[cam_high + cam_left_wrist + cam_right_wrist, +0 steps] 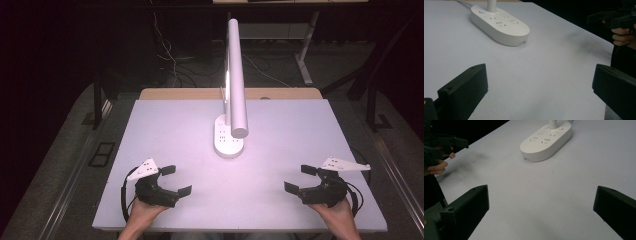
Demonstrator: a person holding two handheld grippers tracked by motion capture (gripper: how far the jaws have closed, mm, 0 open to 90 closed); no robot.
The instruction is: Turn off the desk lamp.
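I'm at a pale lilac-white rectangular tabletop (180, 125), brightly lit across its middle, with a strip of light wooden edge (200, 93) along its far side. Around it the room is dark. The floor is grey carpet (65, 145), and loose white cables (172, 62) trail over it beyond the tabletop. A white metal furniture leg (305, 60) stands at the back right.

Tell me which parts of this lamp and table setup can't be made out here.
- Lamp post: high view, mostly hidden behind the lamp head.
- Lamp head: gripper views, cut off by the top edge.
- Socket markings on the lamp base: too small to read.
- Room beyond the table: too dark in the high view.
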